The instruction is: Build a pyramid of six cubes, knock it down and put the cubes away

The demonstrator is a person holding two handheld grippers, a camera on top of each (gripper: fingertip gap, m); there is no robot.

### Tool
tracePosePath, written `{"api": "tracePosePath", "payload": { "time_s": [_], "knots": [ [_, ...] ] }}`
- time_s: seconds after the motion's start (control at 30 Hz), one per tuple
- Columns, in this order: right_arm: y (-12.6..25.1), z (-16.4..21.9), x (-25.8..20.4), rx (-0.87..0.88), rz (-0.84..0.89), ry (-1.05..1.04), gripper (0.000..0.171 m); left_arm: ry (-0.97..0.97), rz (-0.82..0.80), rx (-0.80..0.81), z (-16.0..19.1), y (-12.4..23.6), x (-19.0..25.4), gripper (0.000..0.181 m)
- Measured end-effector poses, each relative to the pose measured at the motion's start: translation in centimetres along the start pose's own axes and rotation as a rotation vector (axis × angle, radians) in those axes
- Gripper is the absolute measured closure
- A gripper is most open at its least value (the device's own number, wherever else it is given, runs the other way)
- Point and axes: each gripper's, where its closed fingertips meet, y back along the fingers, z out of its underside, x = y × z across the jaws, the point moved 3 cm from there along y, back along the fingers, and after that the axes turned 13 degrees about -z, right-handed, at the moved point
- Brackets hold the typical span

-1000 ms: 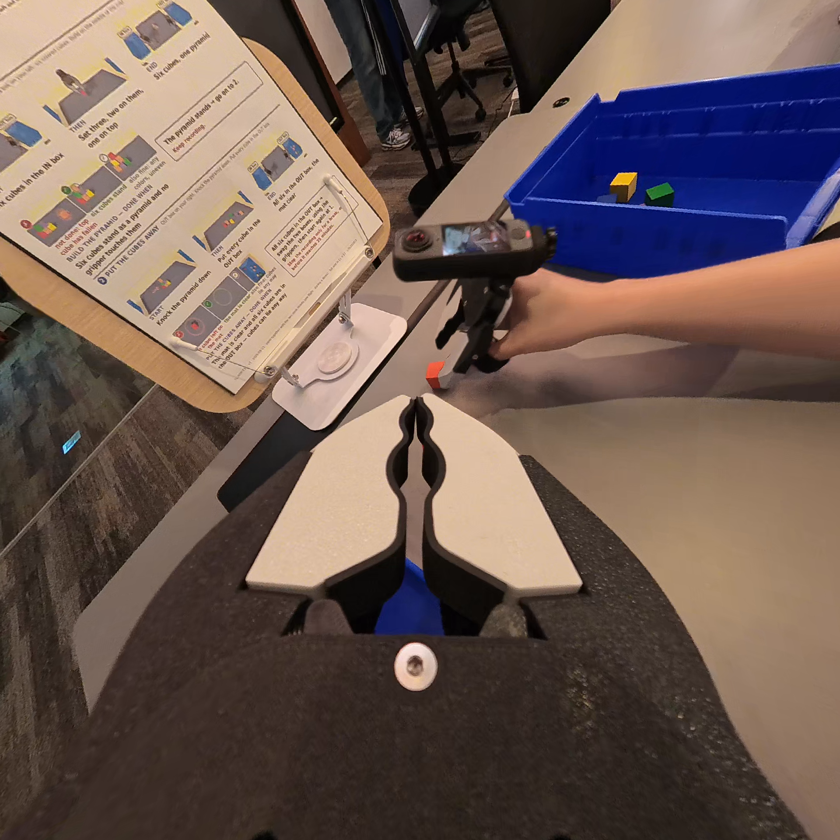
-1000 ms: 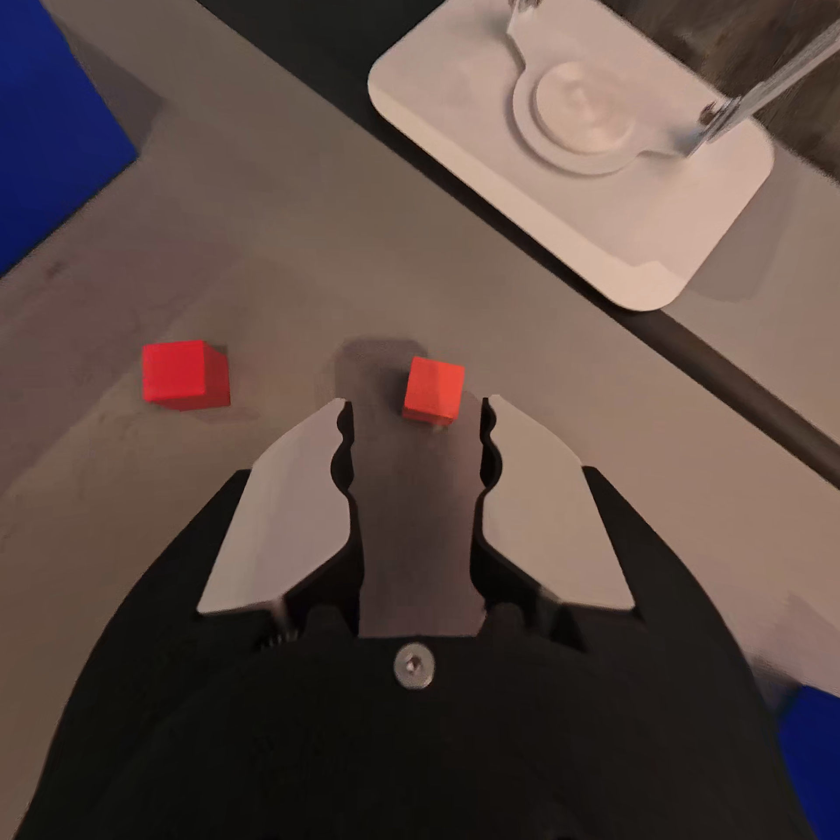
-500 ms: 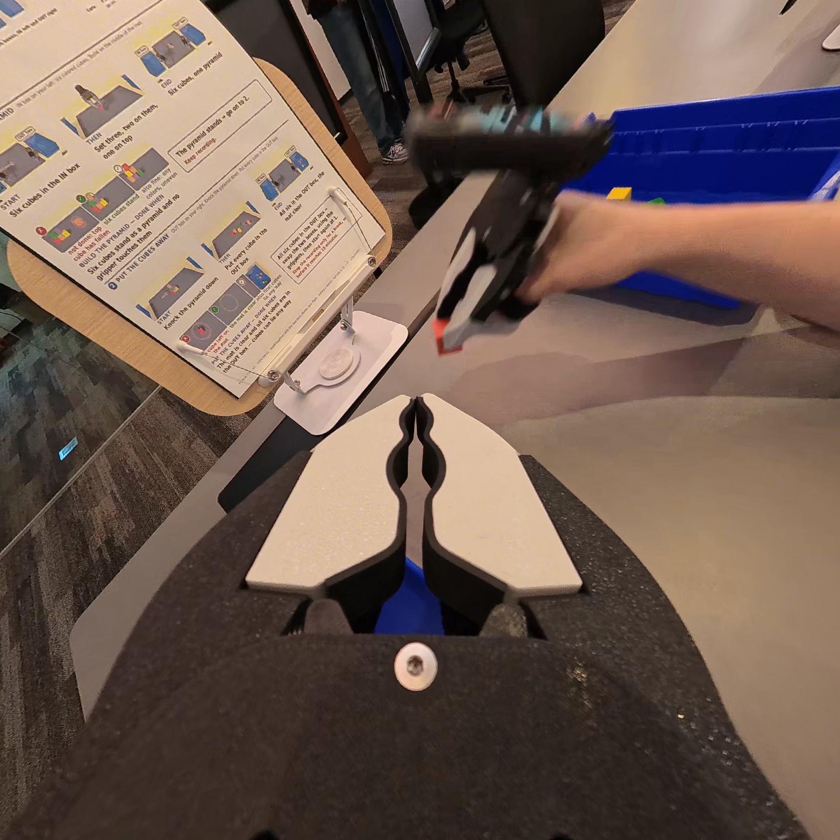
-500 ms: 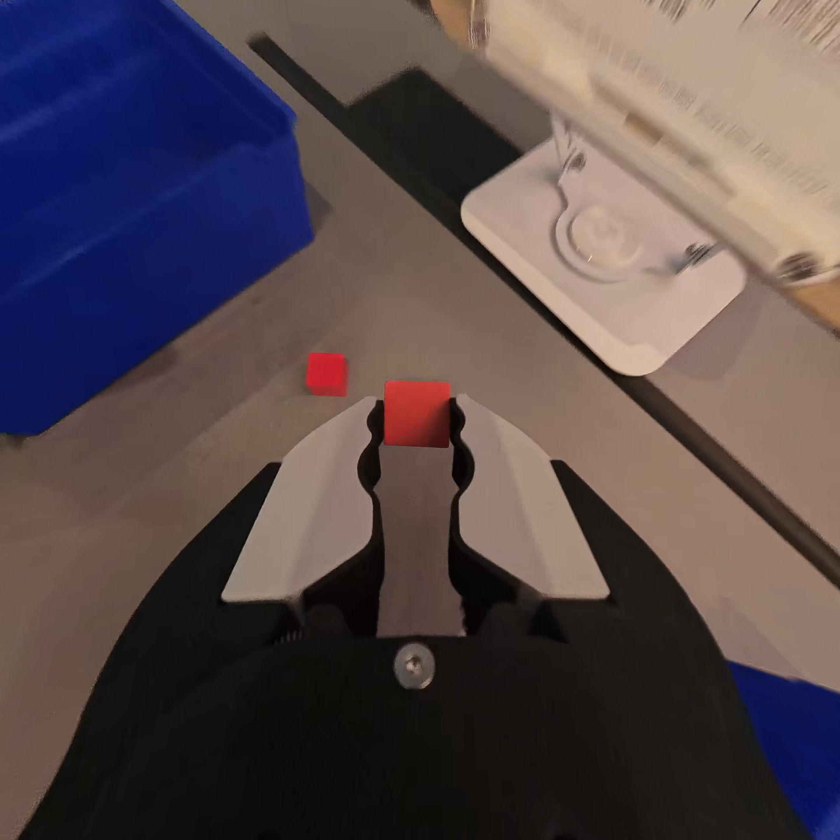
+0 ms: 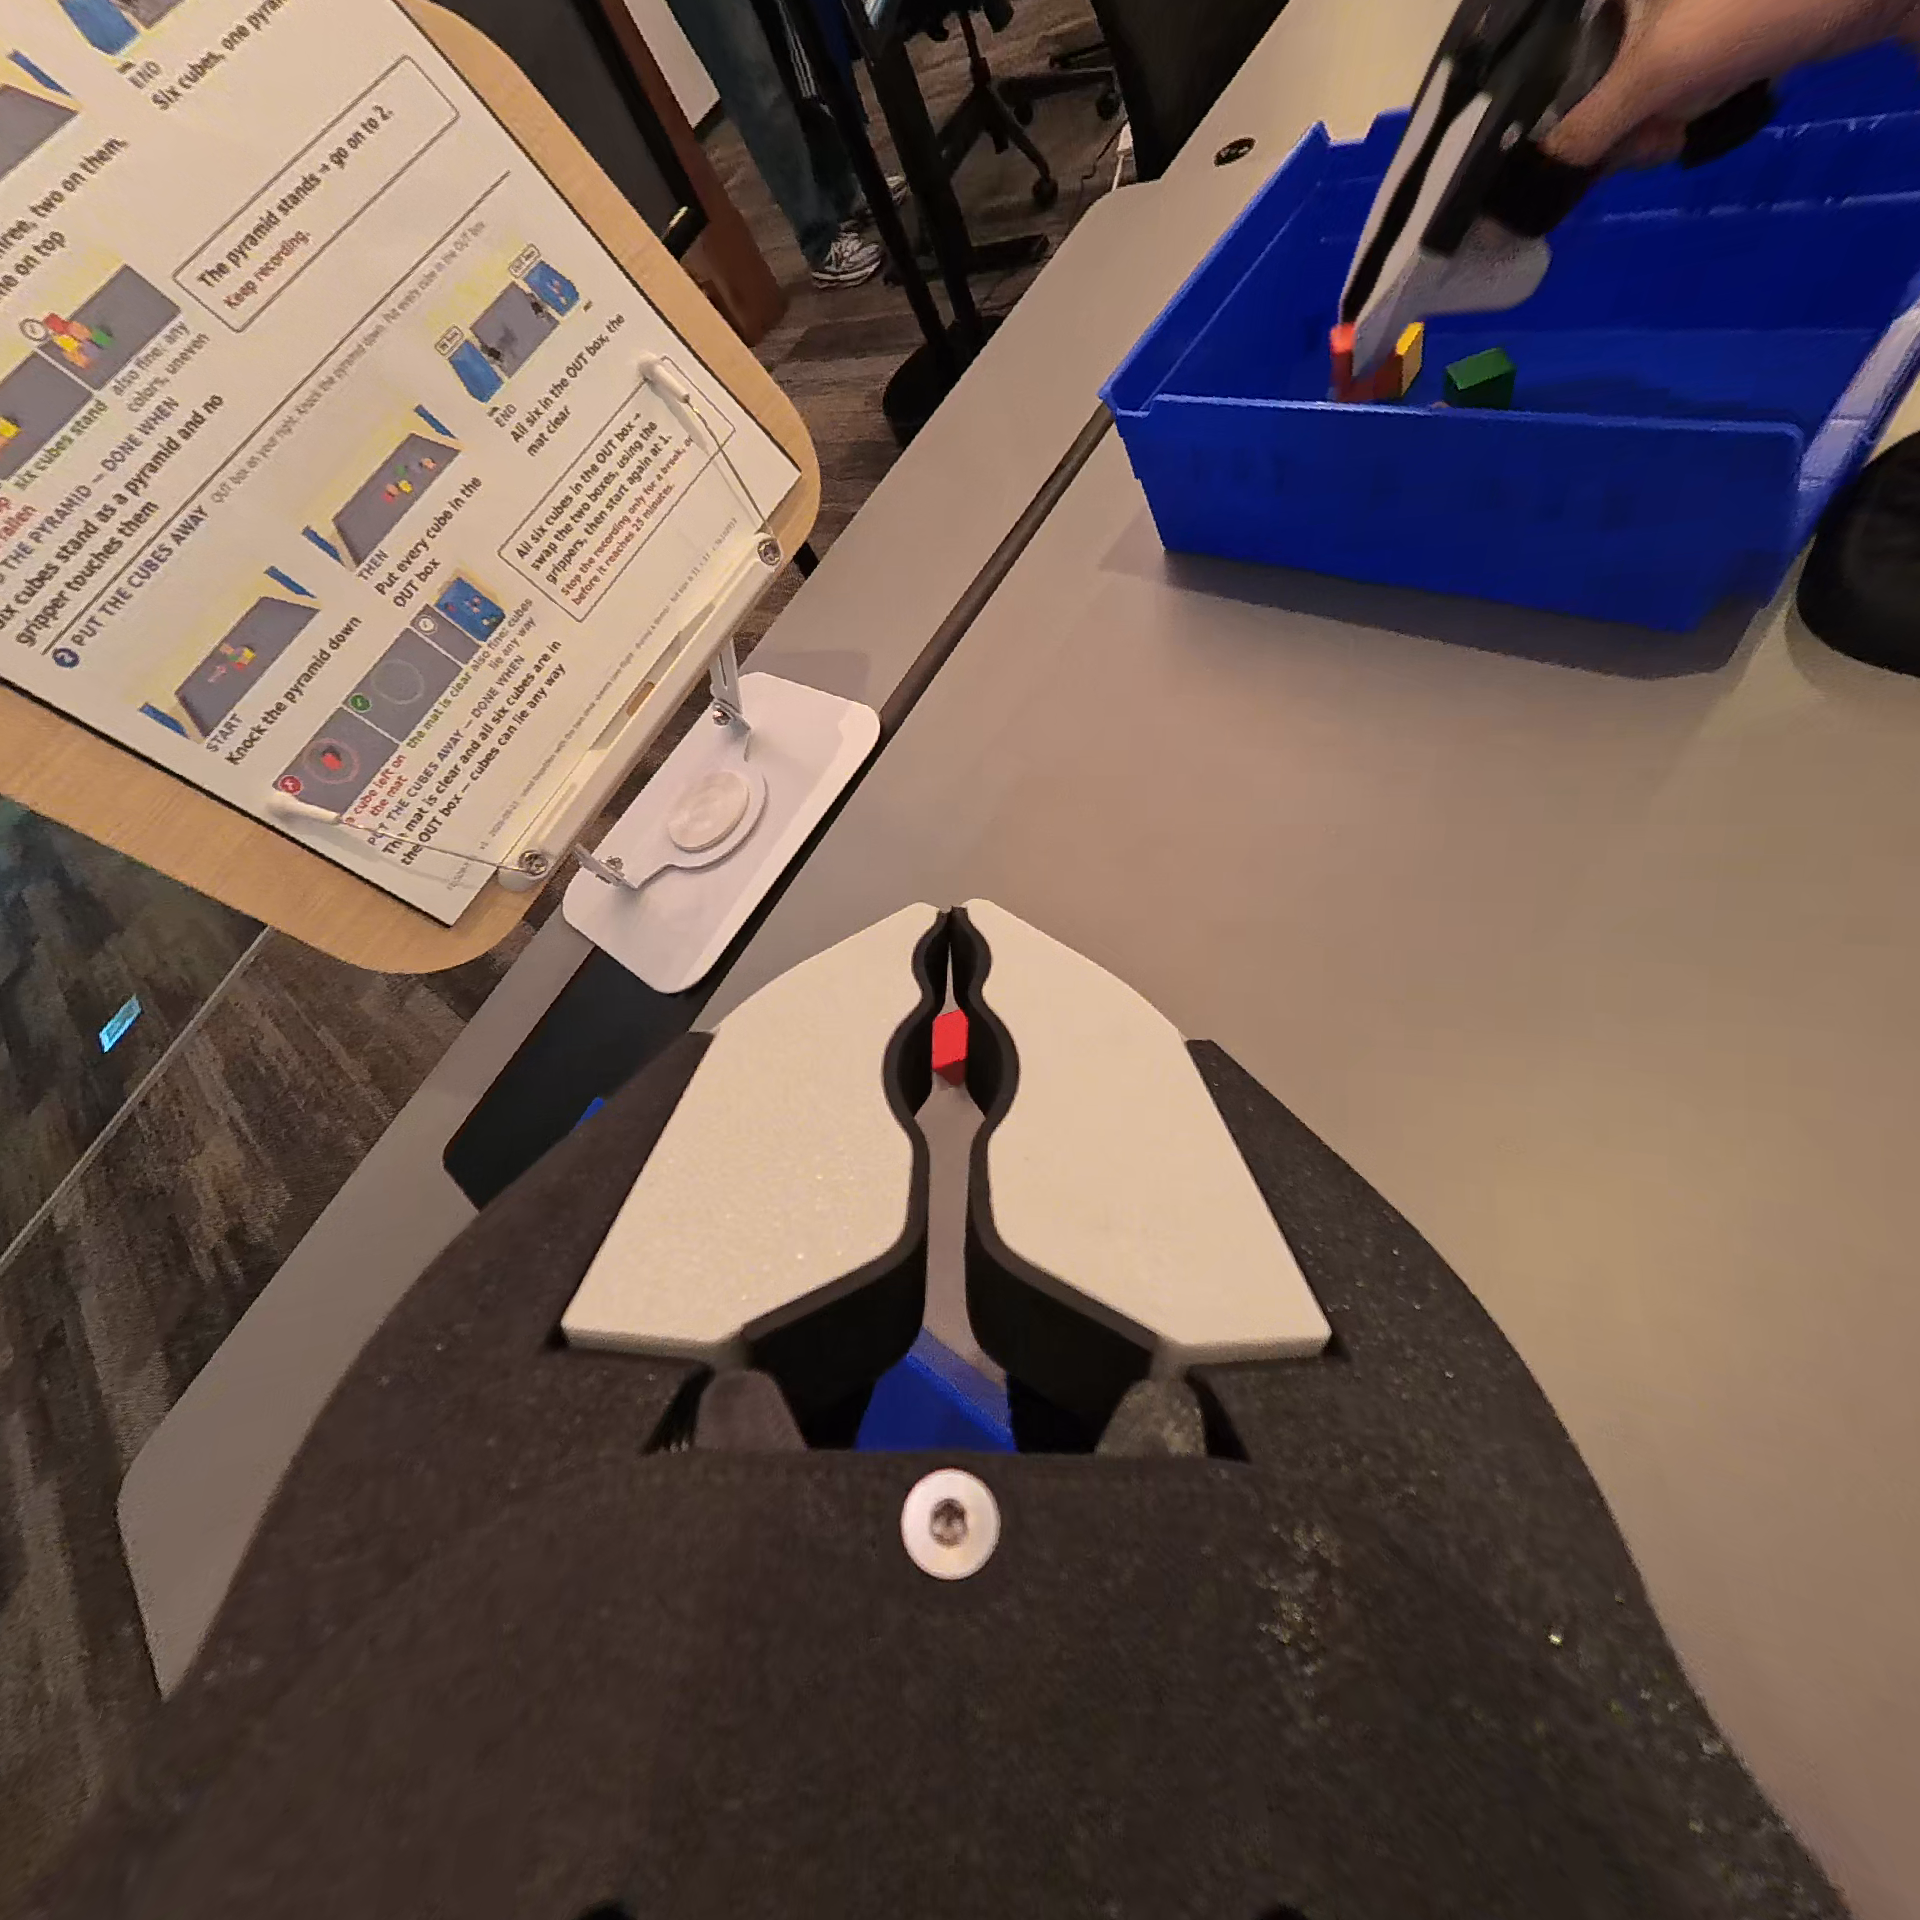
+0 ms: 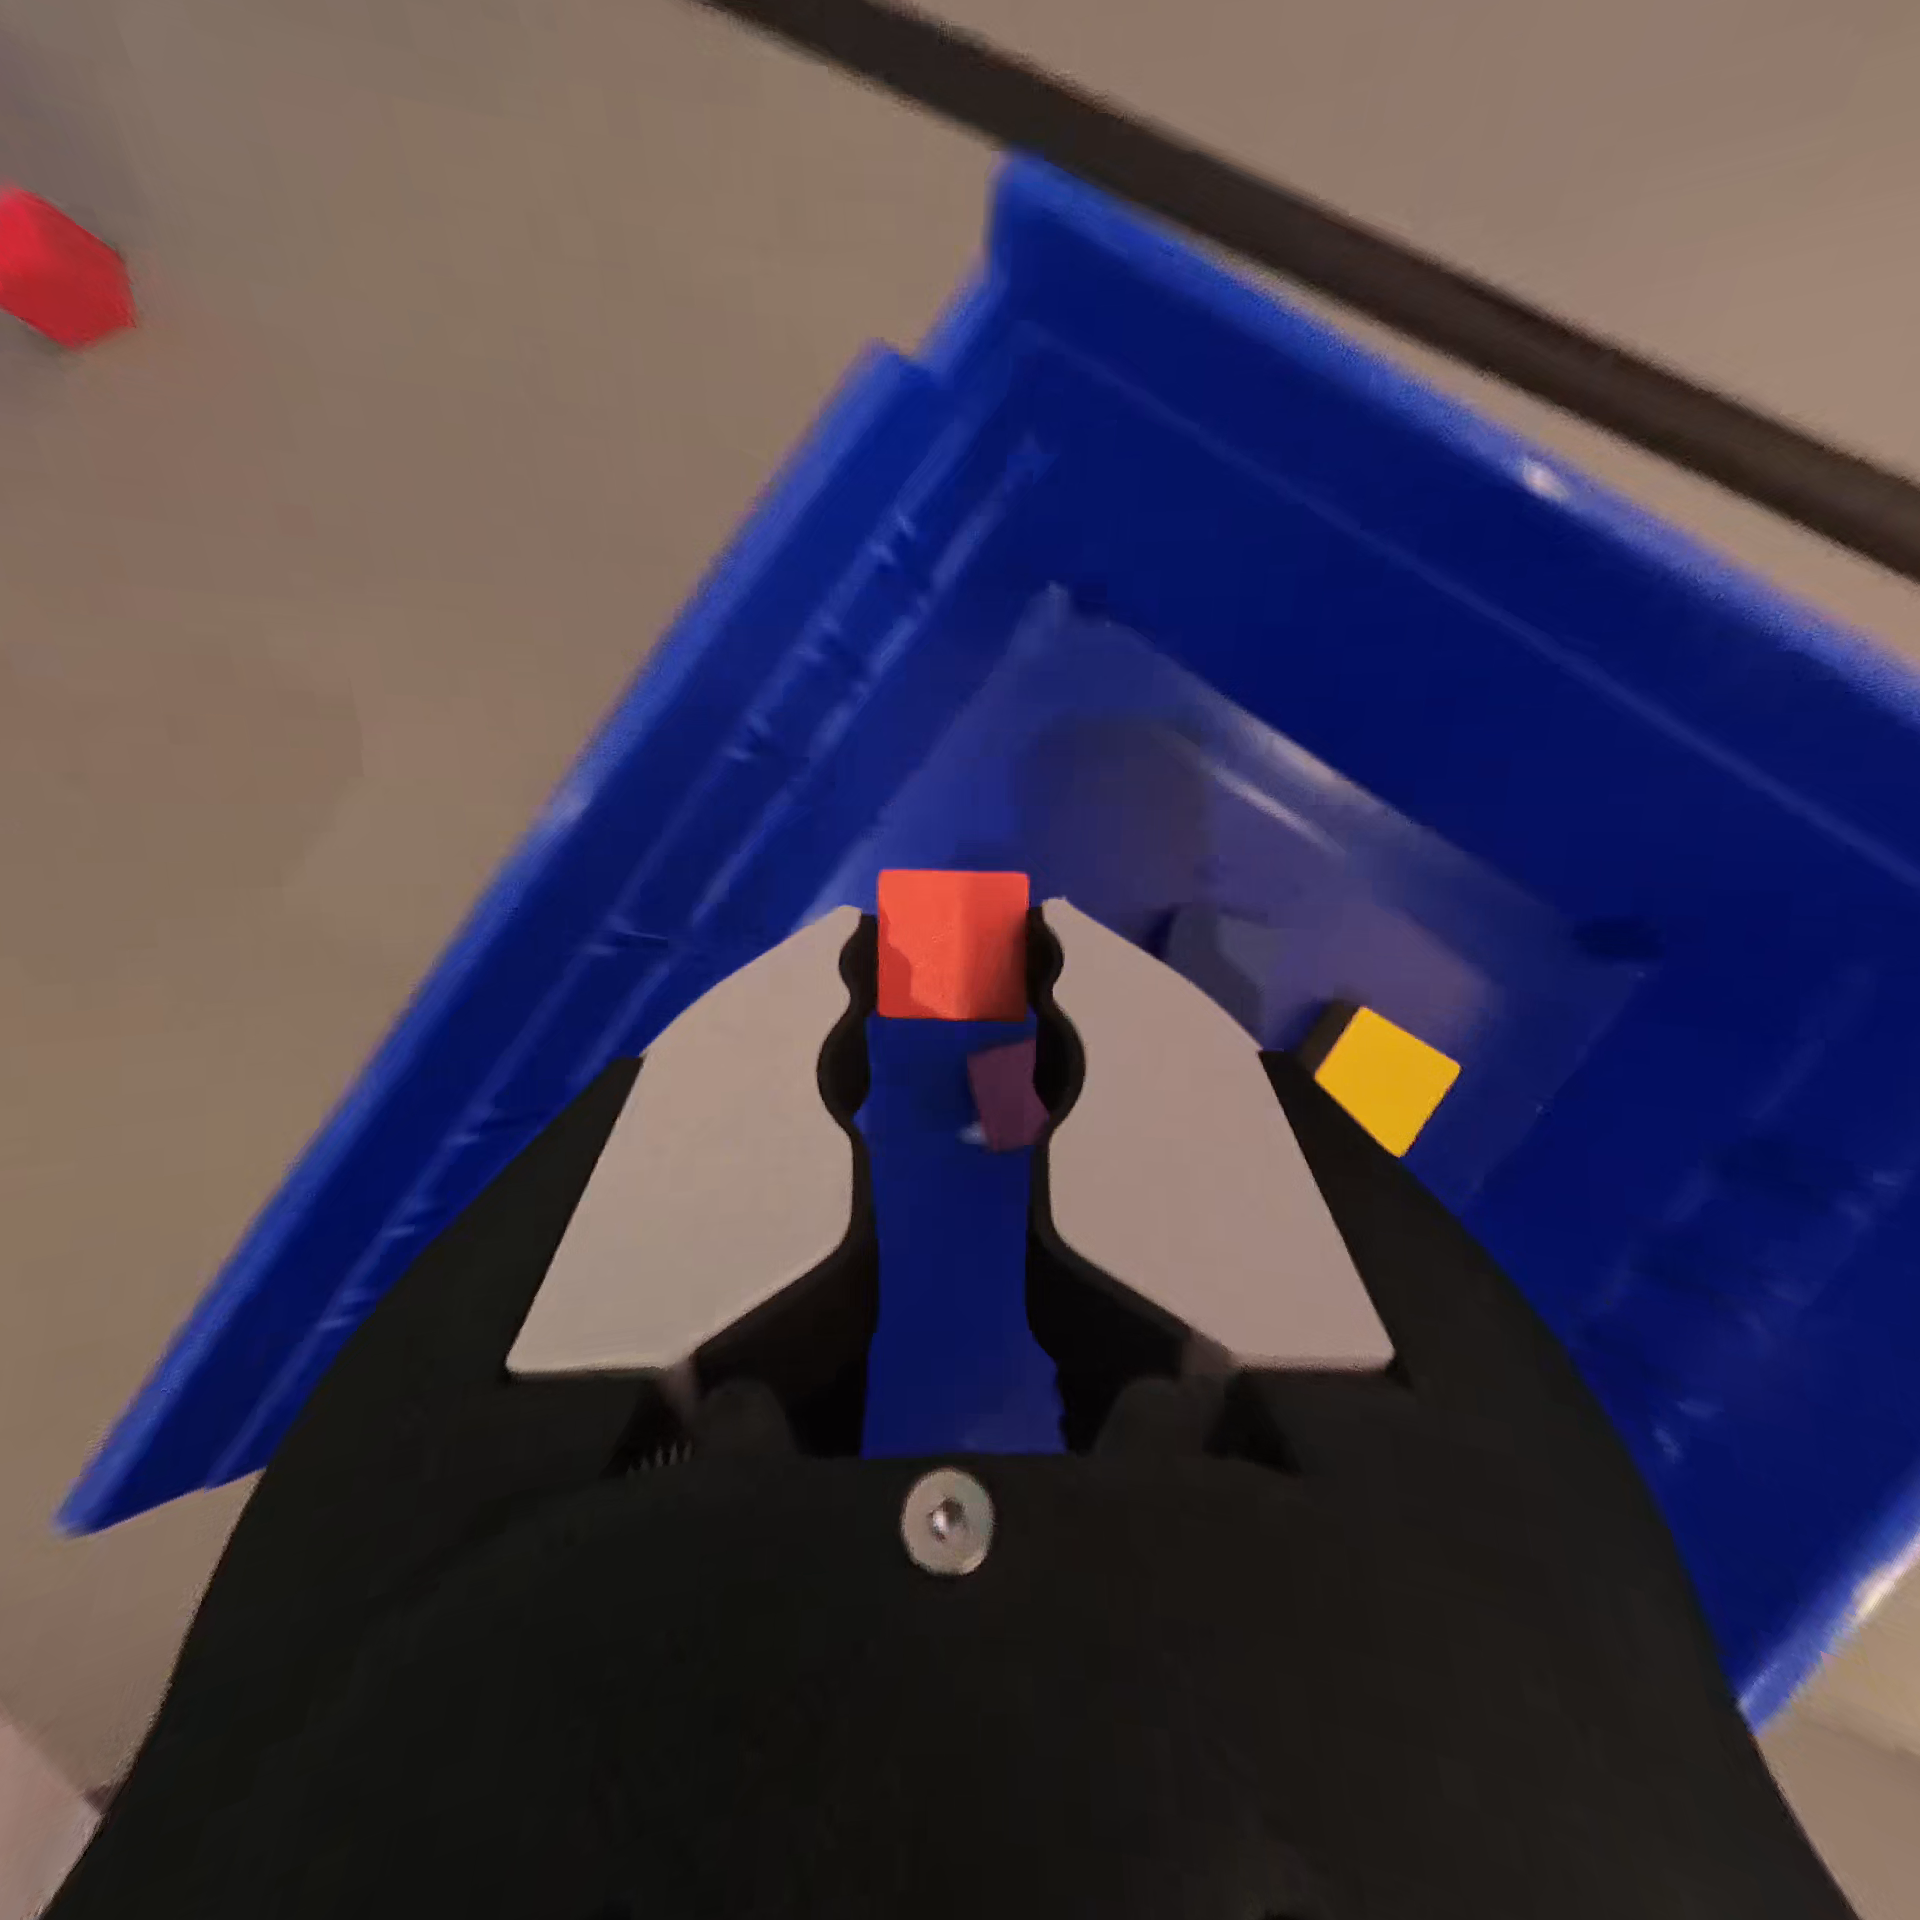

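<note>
My right gripper (image 6: 951, 914) is shut on an orange-red cube (image 6: 951, 945) and holds it above the near corner of the blue bin (image 6: 727, 790). A purple cube (image 6: 1006, 1091) and a yellow cube (image 6: 1382, 1075) lie in the bin below it. A red cube (image 6: 62, 275) sits on the grey table outside the bin. In the left wrist view the right gripper (image 5: 1351, 348) hangs over the bin (image 5: 1455, 499), beside a yellow cube (image 5: 1408, 353) and a green cube (image 5: 1481, 376). My left gripper (image 5: 951, 914) is shut and empty above the table; the red cube (image 5: 949, 1042) shows through the gap between its fingers.
An instruction board (image 5: 364, 416) on a white stand base (image 5: 727, 821) stands at the table's left edge. A blue object (image 5: 935, 1403) shows under the left gripper. A person's hand (image 5: 1714, 73) holds the right gripper. Office chairs and floor lie beyond the table. Left tips to right tips: about 40 cm.
My right gripper closed on the orange-red cube on the table, lifted it and carried it over the blue bin. The left gripper stayed shut; the red cube now shows through its gap.
</note>
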Motion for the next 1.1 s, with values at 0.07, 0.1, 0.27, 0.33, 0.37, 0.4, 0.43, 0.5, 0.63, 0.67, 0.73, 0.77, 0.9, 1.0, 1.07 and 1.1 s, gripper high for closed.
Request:
{"api": "tracePosePath", "payload": {
  "time_s": [0.07,0.1,0.27,0.33,0.37,0.4,0.43,0.5,0.63,0.67,0.73,0.77,0.9,1.0,1.07,1.1],
  "knots": [
    [-1.3,1.0,1.5,-0.079,0.039,-0.007,0.142,-0.006,0.006,-0.01,0.1,-0.3,0.3,0.181],
    [-1.8,1.2,1.7,-0.101,0.039,0.001,0.142,-0.009,0.005,-0.014,0.2,-0.4,0.3,0.181],
    [-3.7,2.1,1.9,-0.181,0.002,0.013,0.141,-0.01,0.015,-0.029,0.5,-0.9,0.4,0.181],
    [-4.1,2.2,2.3,-0.189,0.014,0.017,0.141,-0.013,0.018,-0.03,0.5,-1.0,0.6,0.181],
    [-4.1,2.1,2.4,-0.186,0.024,0.02,0.141,-0.015,0.021,-0.03,0.5,-1.0,0.6,0.181],
    [-4.0,1.9,2.5,-0.169,0.033,0.023,0.141,-0.017,0.021,-0.031,0.5,-0.9,0.7,0.181],
    [-3.7,1.6,2.5,-0.147,0.037,0.021,0.137,-0.02,0.018,-0.031,0.5,-0.9,0.7,0.181],
    [-2.4,1.1,2.3,-0.106,0.055,0.016,0.133,-0.023,0.011,-0.029,0.4,-0.7,0.5,0.181],
    [2.6,-1.7,0.2,0.053,0.155,0.065,0.133,-0.002,-0.003,-0.004,0.1,0.0,-0.1,0.181],
    [3.7,-3.0,-1.6,0.103,0.163,0.097,0.131,0.001,-0.01,0.001,0.0,0.2,-0.4,0.181],
    [5.1,-5.7,-6.4,0.19,0.164,0.203,0.129,0.01,-0.022,0.01,0.0,0.6,-0.9,0.181],
    [4.8,-7.2,-9.3,0.227,0.142,0.272,0.129,0.017,-0.027,0.016,-0.1,0.8,-1.1,0.181],
    [-2.1,-10.7,-20.3,0.217,-0.106,0.476,0.123,0.041,-0.045,0.03,0.0,1.5,-2.0,0.181],
    [-10.4,-12.0,-24.3,0.131,-0.179,0.502,0.122,0.045,-0.052,0.036,-0.1,1.8,-2.1,0.181],
    [-15.9,-12.3,-25.3,0.055,-0.17,0.502,0.122,0.033,-0.048,0.041,-0.2,2.1,-1.9,0.181],
    [-18.3,-12.2,-25.4,0.009,-0.16,0.497,0.122,0.029,-0.049,0.043,-0.3,2.2,-1.9,0.181]
  ]
}}
